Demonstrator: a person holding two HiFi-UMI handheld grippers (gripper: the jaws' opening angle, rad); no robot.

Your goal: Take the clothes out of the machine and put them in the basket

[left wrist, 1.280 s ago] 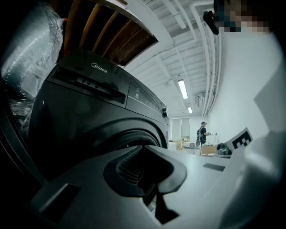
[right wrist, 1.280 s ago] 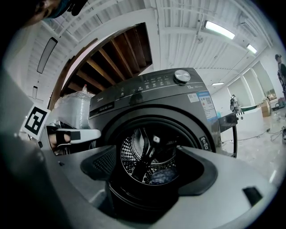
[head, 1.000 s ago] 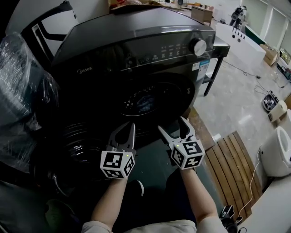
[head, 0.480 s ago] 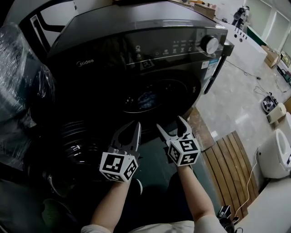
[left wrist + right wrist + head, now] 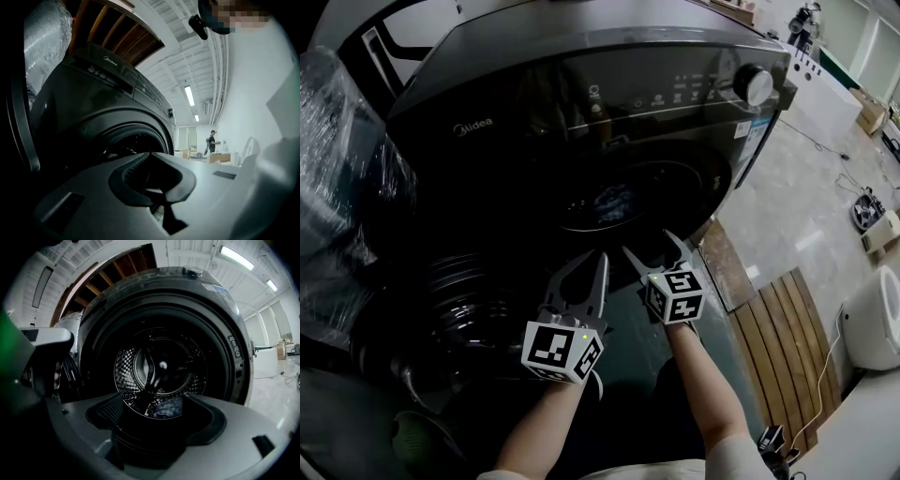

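Note:
The dark front-loading washing machine (image 5: 581, 84) stands with its round opening (image 5: 628, 192) uncovered. A bluish piece of clothing (image 5: 609, 199) lies inside, and in the right gripper view it shows as a blue cloth (image 5: 166, 408) low in the perforated drum (image 5: 159, 371). My right gripper (image 5: 650, 246) is open and empty just in front of the opening's lower rim, pointing into the drum. My left gripper (image 5: 589, 267) is beside it to the left, open and empty, a little further back. No basket can be made out.
The machine's door (image 5: 450, 309) hangs swung out at the lower left. A plastic-wrapped bulk (image 5: 337, 187) stands left of the machine. On the tiled floor at the right lie a slatted wooden board (image 5: 778, 328) and a white appliance (image 5: 877, 319). A person (image 5: 212, 140) stands far off.
Both grippers have come closer to the machine's opening, the right one leading. The left gripper has shifted a little to the right. The head view has moved in toward the machine.

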